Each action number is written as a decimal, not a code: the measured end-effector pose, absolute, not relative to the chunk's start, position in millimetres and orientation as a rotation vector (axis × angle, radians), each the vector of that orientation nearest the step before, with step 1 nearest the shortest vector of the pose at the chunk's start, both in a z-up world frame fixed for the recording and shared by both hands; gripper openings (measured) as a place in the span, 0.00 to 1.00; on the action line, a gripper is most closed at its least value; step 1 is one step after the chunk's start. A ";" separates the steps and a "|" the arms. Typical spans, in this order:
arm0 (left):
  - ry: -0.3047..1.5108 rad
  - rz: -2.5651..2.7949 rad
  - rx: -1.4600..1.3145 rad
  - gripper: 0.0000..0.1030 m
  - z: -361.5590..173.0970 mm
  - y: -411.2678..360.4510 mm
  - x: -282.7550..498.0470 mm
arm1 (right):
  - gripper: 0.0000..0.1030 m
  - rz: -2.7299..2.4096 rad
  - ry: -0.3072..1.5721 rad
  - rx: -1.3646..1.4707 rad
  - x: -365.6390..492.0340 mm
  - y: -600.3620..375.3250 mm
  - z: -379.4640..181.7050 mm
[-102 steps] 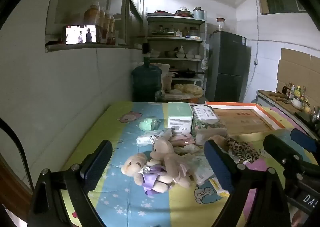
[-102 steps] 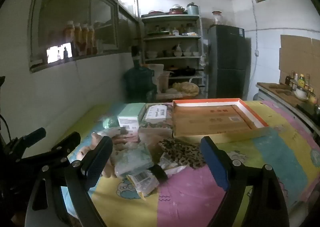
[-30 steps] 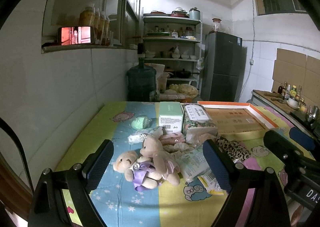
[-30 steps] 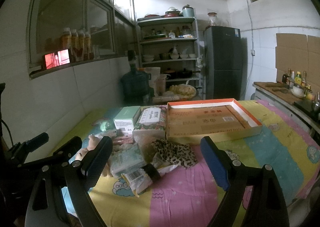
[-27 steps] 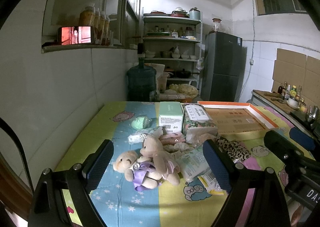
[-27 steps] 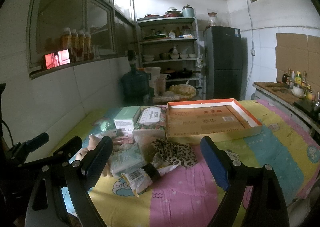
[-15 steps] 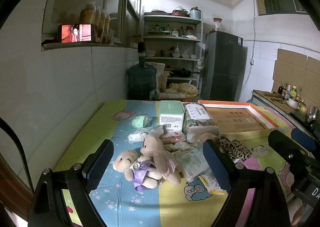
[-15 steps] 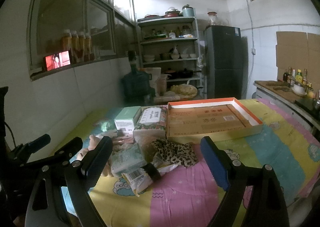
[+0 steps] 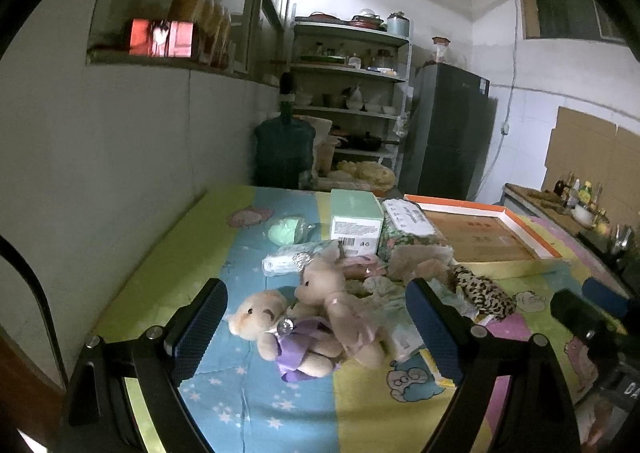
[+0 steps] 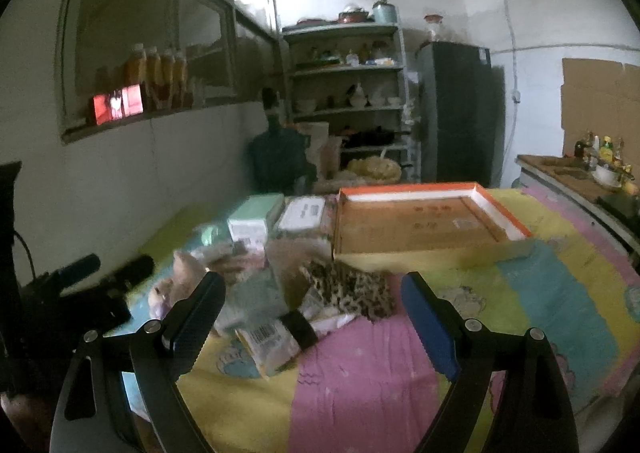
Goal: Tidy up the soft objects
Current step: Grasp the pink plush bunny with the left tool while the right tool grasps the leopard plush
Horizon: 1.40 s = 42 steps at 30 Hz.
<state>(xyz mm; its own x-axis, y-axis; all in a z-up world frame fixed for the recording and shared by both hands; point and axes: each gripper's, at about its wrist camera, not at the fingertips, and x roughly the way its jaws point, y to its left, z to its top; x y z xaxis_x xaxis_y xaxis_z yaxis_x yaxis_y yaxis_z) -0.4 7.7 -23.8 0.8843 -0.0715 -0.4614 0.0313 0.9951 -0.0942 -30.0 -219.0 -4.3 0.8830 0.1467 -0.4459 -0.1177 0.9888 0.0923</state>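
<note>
A heap of soft things lies mid-table on a bright cartoon cloth. A cream teddy bear (image 9: 264, 317) in a purple bow leans on a pinkish plush (image 9: 332, 293). A leopard-print cloth (image 9: 478, 289) lies to their right and also shows in the right wrist view (image 10: 352, 287). Wrapped packets (image 10: 268, 337) lie around them. My left gripper (image 9: 316, 327) is open and empty, held just before the teddy. My right gripper (image 10: 312, 321) is open and empty, held before the packets and the leopard cloth.
A shallow orange-rimmed box (image 10: 502, 213) stands at the back right of the table. A mint carton (image 9: 354, 215) and a floral pack (image 9: 408, 227) stand behind the heap. A white wall runs along the left; a water jug (image 9: 282, 151), shelves and a fridge stand beyond.
Both grippers drew back from the heap and rose a little over the past seconds. In the last half second the right wrist view has shifted and blurred. Nothing on the table has moved.
</note>
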 end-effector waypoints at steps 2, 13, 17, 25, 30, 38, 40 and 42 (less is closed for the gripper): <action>0.485 -0.069 -0.102 0.89 -28.6 15.2 3.3 | 0.87 0.147 0.490 0.060 -23.4 -220.6 -15.2; 0.519 -0.143 -0.144 0.89 -55.3 34.1 23.9 | 0.87 0.150 0.554 0.043 21.6 -223.8 -49.8; 0.546 -0.162 -0.149 0.89 -58.7 30.6 39.3 | 0.85 0.173 0.569 0.050 42.7 -225.7 -56.8; 0.639 -0.150 -0.201 0.73 -70.1 28.6 86.0 | 0.59 0.242 0.630 0.068 76.3 -230.0 -68.3; 0.652 -0.162 -0.201 0.51 -76.2 24.9 94.9 | 0.31 0.281 0.673 0.087 85.6 -232.2 -77.6; 0.610 -0.203 -0.193 0.35 -72.3 23.5 88.4 | 0.10 0.292 0.664 0.110 82.8 -238.1 -78.9; 0.595 -0.211 -0.201 0.35 -67.4 25.8 85.0 | 0.09 0.291 0.649 0.115 79.5 -240.9 -75.5; 0.579 -0.214 -0.205 0.35 -62.8 27.8 82.5 | 0.09 0.289 0.635 0.119 76.3 -243.2 -70.5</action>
<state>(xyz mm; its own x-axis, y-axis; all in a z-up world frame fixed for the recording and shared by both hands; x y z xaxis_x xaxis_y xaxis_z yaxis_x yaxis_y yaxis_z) 82.5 27.8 -62.8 0.8162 -0.2562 -0.5178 0.1419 0.9577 -0.2503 76.3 -243.2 -70.5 0.7668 0.3019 -0.5665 -0.2293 0.9531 0.1976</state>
